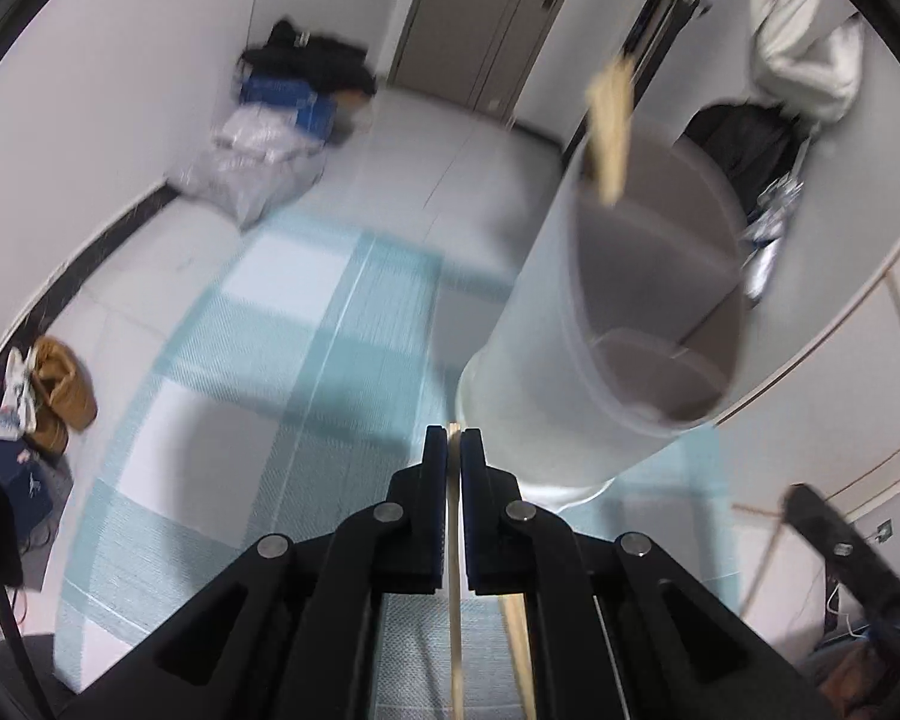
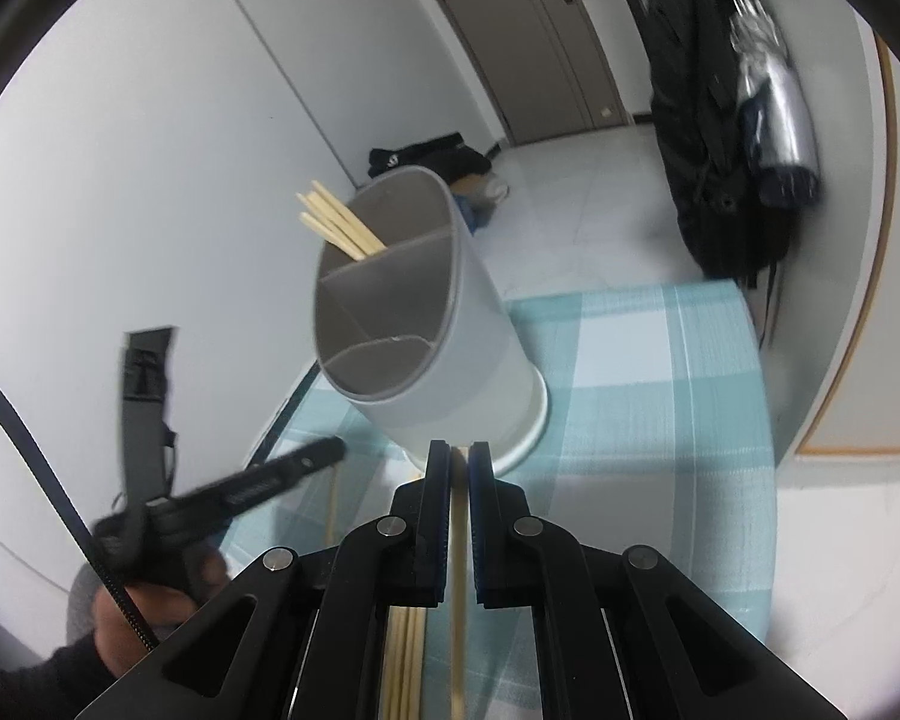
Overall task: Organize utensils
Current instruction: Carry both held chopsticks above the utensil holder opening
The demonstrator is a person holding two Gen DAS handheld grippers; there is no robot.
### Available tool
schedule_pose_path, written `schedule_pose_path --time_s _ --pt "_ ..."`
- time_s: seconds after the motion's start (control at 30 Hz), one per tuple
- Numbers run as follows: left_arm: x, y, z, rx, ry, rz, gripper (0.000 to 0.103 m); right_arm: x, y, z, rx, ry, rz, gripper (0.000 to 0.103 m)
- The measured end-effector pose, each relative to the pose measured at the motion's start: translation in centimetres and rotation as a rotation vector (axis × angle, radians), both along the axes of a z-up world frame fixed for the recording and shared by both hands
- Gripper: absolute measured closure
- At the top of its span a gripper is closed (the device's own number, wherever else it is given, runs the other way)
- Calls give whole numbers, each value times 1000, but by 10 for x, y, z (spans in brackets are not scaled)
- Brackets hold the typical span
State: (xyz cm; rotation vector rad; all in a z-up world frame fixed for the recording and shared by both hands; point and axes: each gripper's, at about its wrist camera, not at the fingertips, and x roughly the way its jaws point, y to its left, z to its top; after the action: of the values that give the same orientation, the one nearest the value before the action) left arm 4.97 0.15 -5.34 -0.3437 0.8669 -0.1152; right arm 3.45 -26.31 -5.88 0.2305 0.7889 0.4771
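A white utensil holder (image 2: 426, 312) with three compartments stands on a table under a blue checked cloth (image 2: 660, 348). A few wooden chopsticks (image 2: 339, 222) already lean in its far compartment; the other two compartments look empty. The left gripper (image 1: 455, 441) is clenched on one chopstick (image 1: 453, 600), just in front of the holder. The right gripper (image 2: 459, 456) grips another chopstick (image 2: 459, 570) the same way. More chopsticks (image 2: 405, 660) lie on the cloth below it. The sorting seems partly done: both held sticks and the loose ones are left to place
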Motion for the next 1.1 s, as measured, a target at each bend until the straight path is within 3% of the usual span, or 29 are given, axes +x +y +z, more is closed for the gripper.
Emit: schedule_pose_path --time_s 0.13,0.27,0.53,0.8,1.1 --pt "-18 -2 27 16 -118 -26 102 -6 7 14 -47 -87 4 98" --pt "-24 -9 42 49 -175 -60 102 -11 10 22 -47 -136 4 98" --pt "-38 -17 51 120 -179 -100 102 -22 15 29 -60 -191 6 98" --pt "-46 -19 60 132 -189 -102 102 -32 16 39 -85 -239 9 98" --pt "-59 -32 85 177 -257 -159 102 -37 20 50 -92 -261 12 98"
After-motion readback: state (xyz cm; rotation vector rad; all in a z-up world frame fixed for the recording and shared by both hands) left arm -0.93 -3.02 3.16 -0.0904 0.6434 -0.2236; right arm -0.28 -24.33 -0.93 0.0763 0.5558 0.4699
